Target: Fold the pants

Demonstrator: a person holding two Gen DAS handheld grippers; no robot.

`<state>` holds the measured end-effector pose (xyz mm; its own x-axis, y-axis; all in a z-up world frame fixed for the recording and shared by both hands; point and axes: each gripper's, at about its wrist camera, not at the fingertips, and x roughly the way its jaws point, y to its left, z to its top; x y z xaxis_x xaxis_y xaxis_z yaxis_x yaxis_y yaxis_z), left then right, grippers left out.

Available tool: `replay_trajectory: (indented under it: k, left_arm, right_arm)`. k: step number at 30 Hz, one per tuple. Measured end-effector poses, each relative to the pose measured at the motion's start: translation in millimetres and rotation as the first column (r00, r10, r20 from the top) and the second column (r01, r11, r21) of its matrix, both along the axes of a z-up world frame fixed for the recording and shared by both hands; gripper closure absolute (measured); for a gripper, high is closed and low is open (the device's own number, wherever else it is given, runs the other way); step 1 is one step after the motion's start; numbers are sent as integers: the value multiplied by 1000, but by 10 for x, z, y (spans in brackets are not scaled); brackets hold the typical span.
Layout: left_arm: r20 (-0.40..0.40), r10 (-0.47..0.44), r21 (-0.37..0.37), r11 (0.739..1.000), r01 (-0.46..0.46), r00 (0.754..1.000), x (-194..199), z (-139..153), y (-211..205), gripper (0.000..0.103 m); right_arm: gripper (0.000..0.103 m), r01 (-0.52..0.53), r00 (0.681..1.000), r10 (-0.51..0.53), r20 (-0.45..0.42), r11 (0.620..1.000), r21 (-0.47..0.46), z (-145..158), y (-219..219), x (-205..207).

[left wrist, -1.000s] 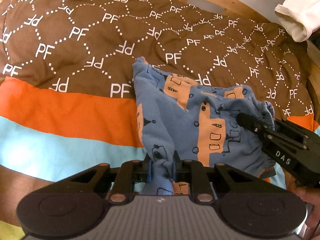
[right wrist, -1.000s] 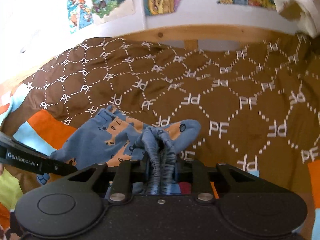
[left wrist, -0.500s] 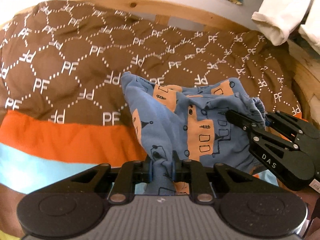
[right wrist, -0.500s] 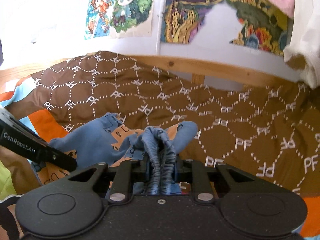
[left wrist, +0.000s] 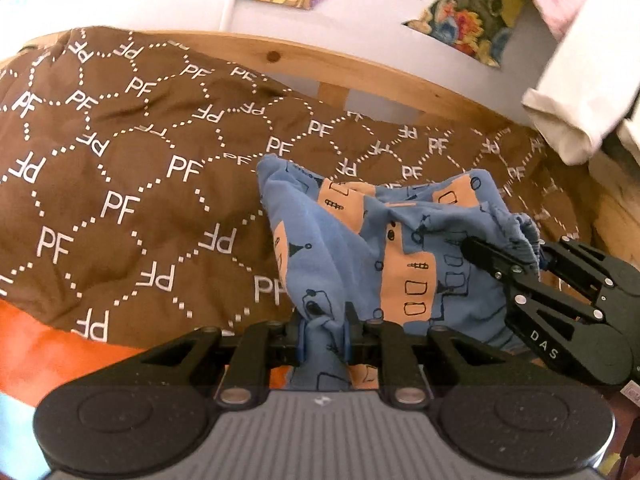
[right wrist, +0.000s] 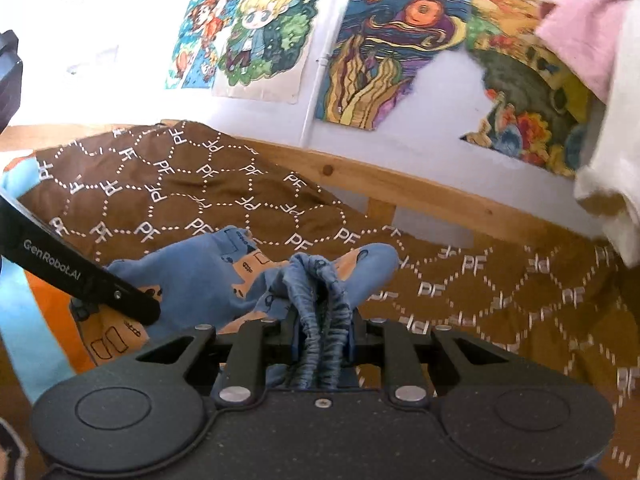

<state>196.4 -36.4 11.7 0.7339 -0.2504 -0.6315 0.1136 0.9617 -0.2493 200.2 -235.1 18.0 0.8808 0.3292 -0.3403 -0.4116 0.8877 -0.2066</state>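
The blue pants (left wrist: 360, 240) with orange patches and black drawings hang bunched between my two grippers, above the brown "PF" bedspread (left wrist: 120, 184). My left gripper (left wrist: 323, 336) is shut on a fold of the blue cloth. My right gripper (right wrist: 320, 332) is shut on the gathered elastic waistband (right wrist: 316, 300). The right gripper also shows in the left wrist view (left wrist: 560, 300), at the pants' right side. The left gripper's finger crosses the right wrist view (right wrist: 80, 280) at the left. The pants (right wrist: 192, 272) are crumpled, and their lower parts are hidden behind the grippers.
A wooden bed rail (right wrist: 400, 188) runs along the far side, with a wall of colourful posters (right wrist: 380, 48) behind it. White and pink cloth (right wrist: 612, 120) hangs at the upper right. Orange and light blue bedspread stripes (left wrist: 36, 344) lie at the near left.
Both grippers have risen and tilted up with the pants held between them. More wall and posters show, less of the bed. Both grips are unchanged.
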Motion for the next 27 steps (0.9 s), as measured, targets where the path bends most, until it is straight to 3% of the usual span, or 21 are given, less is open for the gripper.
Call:
replay_trajectory:
  k: [6, 12, 22, 25, 27]
  left_arm:
    - [0, 13, -20, 1000, -13, 1000, 233, -153, 57, 84]
    - [-81, 16, -10, 1000, -17, 997, 354, -358, 84, 84]
    - [-113, 14, 19, 1000, -12, 993, 391, -328, 91, 78]
    - [-138, 36, 39, 999, -31, 990, 386, -355, 125, 67]
    - [-146, 51, 47, 998, -44, 988, 381, -365, 161, 56]
  right_arm:
    - [81, 5, 1000, -6, -10, 998, -64, -62, 69, 287]
    - [81, 38, 993, -44, -113, 998, -54, -329, 79, 465]
    - [78, 60, 987, -64, -147, 998, -29, -402, 22, 480]
    - [68, 80, 982, -83, -171, 996, -24, -422, -18, 516]
    - [50, 103, 977, -105, -187, 995, -16, -445, -63, 534]
